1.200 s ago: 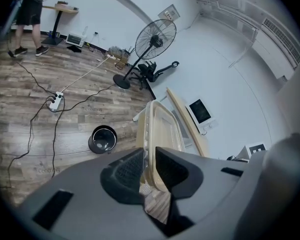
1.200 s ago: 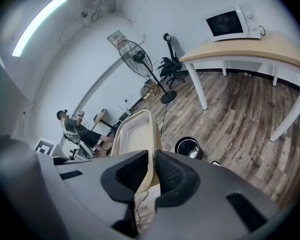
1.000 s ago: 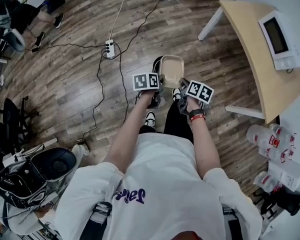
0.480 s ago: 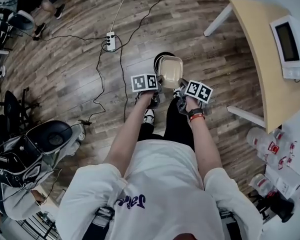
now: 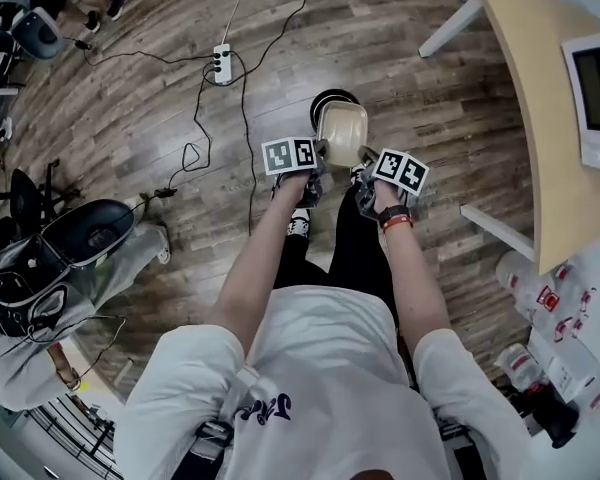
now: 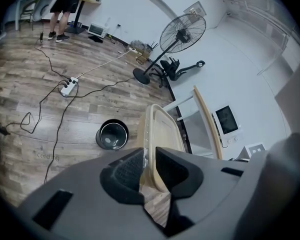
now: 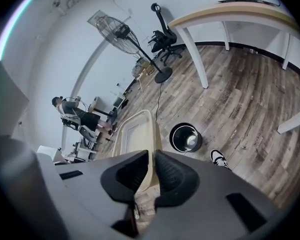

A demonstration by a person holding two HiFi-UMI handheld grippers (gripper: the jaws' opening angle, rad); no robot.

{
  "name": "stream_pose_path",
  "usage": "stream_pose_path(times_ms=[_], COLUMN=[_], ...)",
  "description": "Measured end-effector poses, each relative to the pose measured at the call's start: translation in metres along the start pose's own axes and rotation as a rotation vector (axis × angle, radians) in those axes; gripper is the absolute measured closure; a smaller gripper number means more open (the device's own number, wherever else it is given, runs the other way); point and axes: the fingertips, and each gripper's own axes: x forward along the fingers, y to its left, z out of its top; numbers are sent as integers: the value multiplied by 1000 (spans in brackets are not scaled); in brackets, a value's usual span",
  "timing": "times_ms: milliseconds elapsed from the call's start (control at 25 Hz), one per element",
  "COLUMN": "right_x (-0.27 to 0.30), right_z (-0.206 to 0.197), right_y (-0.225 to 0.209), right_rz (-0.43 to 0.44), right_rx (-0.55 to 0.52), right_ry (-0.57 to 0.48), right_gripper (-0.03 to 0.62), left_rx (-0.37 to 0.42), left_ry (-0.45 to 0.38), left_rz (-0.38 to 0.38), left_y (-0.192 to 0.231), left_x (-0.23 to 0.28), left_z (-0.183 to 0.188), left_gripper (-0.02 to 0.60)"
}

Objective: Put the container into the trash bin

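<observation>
- One floor [image 5: 130, 98] of brown wood-grain planks fills the head view, with thin black cables trailing over it.
- One table [image 5: 540, 78] stands at 2 o'clock in that view. It has a pale, smooth wooden top with a curved edge and white legs, and one white device with a dark screen [image 5: 598, 98] rests on it.
- One pedestal fan [image 6: 182, 33] with a round wire cage stands by the white wall, at 1 o'clock in the left gripper view.
- One trash bin [image 5: 330, 97] stands on the floor. It is round and black with a shiny inside, and only its dark rim peeks out at 12 o'clock of the container.
- One container [image 5: 342, 133] is held in the air between the two grippers, partly covering the bin in the head view. It is a beige plastic tub, rectangular with rounded corners, with its open side up.
- Left gripper [image 5: 318, 156]: one of two, grey, carrying a cube with square markers. Its ribbed black pads [image 6: 127, 170] stand narrowly apart, pinched on the container's side wall.
- Right gripper [image 5: 364, 164]: built the same. Its jaws also stand narrow, clamped on the opposite wall.
- One white power strip [image 5: 220, 64] lies on the planks at 11 o'clock.
</observation>
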Motion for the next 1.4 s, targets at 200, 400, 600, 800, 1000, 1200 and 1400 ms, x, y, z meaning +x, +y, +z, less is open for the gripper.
stream_pose_path(times_ms=[200, 400, 600, 800, 1000, 1200, 1400], right_x=[24, 52, 77, 102, 129, 155, 177], right_z=[-1, -1, 0, 2, 9, 11, 9], right_y=[-14, -22, -34, -50, -65, -84, -110], right_rz=[-16, -20, -34, -47, -52, -51, -78], right_rx=[-12, -7, -5, -4, -19, -31, -34], right_ry=[35, 59, 80, 96, 112, 132, 140], right_gripper=[536, 537, 537, 537, 537, 537, 539], left_rx=[-28, -43, -50, -54, -58, -54, -52], left_ry=[13, 24, 40, 53, 61, 69, 83], left_rz=[8, 11, 24, 32, 30, 38, 36], left_y=[18, 39, 57, 74, 90, 106, 120], left_x=[20, 38, 59, 83, 112, 141, 169], left_z=[-3, 2, 5, 6, 12, 11, 4], left_gripper=[494, 494, 495, 495, 495, 495, 495])
